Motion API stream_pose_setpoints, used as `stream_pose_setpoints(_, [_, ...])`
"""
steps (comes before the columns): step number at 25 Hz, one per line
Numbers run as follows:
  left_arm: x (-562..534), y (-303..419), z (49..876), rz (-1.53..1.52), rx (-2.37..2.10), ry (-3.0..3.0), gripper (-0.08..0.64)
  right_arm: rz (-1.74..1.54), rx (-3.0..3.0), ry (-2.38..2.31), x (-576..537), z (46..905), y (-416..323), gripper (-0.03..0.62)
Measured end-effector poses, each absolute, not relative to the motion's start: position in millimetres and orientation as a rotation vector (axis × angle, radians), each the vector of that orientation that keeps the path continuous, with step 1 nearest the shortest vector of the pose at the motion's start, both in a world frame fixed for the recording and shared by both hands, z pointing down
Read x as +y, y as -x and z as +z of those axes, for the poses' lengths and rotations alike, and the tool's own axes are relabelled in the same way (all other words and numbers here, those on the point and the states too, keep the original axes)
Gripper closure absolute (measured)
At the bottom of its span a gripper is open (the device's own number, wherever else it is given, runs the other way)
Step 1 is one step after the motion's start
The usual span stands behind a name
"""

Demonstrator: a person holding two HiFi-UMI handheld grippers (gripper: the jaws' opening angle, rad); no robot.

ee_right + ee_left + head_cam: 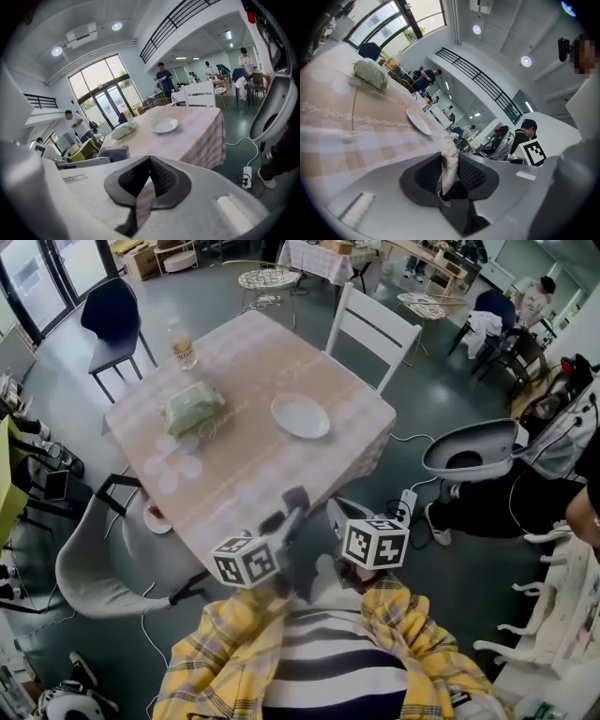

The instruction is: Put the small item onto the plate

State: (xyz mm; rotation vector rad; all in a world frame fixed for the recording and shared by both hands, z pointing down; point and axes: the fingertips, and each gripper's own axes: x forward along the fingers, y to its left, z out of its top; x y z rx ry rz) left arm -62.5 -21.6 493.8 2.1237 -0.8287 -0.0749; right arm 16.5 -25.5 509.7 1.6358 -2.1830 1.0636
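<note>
A white plate [300, 415] lies empty right of the middle of the table [253, 474], which has a pink checked cloth. Left of the plate rests a green soft packet [194, 409]. Both grippers hover at the table's near edge, close to my body. My left gripper [292, 507] has its jaws a little apart with nothing between them; in its own view [450, 168] the plate [418, 122] and packet [370, 74] lie far ahead. My right gripper [339, 514] is empty, its jaw tips touching [149, 176], and it faces the plate [164, 125].
A bottle [182, 343] stands at the table's far left corner. A white chair [373, 334] is behind the table, a blue chair [117, 320] at far left, a grey chair [94, 559] at near left. A power strip [405, 505] and cables lie on the floor at right, near a seated person's legs [506, 502].
</note>
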Motion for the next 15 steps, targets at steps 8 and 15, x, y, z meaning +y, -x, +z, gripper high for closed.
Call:
stream_pose_setpoints(8, [-56.9,54.0,496.3,-0.081,-0.865,-2.102,0.474,1.051,-2.182,-1.612,-65.7,518.1,-28.3,0.592])
stream_pose_setpoints(15, [-104.8,40.4,498.1,-0.118,-0.926,-2.065,0.474,1.030,-2.209,-1.519,-109.8,519.9,-38.2,0.592])
